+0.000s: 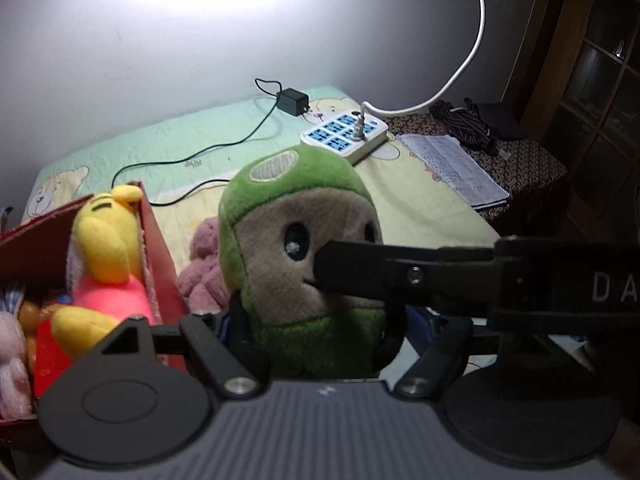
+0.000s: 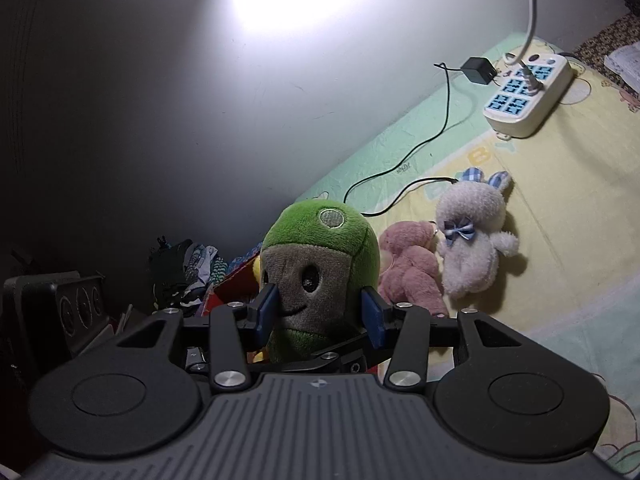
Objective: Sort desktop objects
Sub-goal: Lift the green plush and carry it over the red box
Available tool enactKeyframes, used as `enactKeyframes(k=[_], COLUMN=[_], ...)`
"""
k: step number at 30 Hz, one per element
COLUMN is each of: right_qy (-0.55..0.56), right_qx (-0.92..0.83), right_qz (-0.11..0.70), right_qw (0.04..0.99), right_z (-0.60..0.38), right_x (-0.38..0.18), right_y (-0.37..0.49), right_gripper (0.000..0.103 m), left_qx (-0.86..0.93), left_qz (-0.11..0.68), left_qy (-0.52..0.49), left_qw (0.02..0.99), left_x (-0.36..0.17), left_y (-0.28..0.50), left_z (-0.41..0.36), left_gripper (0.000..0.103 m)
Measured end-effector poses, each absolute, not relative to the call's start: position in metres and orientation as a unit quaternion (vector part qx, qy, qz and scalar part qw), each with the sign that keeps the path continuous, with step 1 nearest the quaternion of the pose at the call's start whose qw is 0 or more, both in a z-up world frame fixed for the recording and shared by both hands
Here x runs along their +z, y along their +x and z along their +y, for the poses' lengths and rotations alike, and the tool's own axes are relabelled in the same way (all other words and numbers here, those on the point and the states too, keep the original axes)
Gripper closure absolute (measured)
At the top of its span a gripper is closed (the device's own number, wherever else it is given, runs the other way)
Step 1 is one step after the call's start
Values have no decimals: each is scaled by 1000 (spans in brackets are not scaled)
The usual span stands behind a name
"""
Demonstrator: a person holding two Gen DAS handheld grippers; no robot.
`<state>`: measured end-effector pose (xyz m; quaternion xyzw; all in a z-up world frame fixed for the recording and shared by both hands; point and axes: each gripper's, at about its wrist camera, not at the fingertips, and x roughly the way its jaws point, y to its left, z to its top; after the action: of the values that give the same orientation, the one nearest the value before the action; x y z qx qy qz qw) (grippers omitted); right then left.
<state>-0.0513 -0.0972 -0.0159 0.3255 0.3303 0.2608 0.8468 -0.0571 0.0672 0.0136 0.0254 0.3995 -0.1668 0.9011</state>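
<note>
A green plush toy (image 1: 296,216) with a tan face stands upright above the bed, and both grippers hold it. My left gripper (image 1: 316,320) is shut on its green lower body. My right gripper (image 2: 320,312) is shut on the green plush toy (image 2: 320,256), its blue pads (image 2: 266,308) pressing on both sides of the face. One right gripper finger (image 1: 360,270) crosses the toy's face from the right in the left wrist view. At the left, a red box (image 1: 160,248) holds a yellow plush in a pink shirt (image 1: 108,248) and other toys.
A pink plush (image 2: 408,268) and a white rabbit plush (image 2: 472,240) lie on the yellow-green bed sheet (image 2: 560,184). Further back are a white power strip (image 1: 344,136), a black charger (image 1: 294,102) with its cable, and papers (image 1: 456,168). The wall is close behind.
</note>
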Motion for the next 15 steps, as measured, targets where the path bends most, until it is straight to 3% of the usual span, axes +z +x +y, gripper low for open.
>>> enactKeyframes(k=[15], right_qy=[259], right_qx=[316], right_qz=[296], right_qw=[864], right_z=[27], right_x=[17], right_y=[-40], right_gripper=[54], left_qx=[-114], left_qz=[360], left_qy=[7], left_qw=[926], left_x=[42], left_y=[-70], left_z=[187], left_gripper=[25])
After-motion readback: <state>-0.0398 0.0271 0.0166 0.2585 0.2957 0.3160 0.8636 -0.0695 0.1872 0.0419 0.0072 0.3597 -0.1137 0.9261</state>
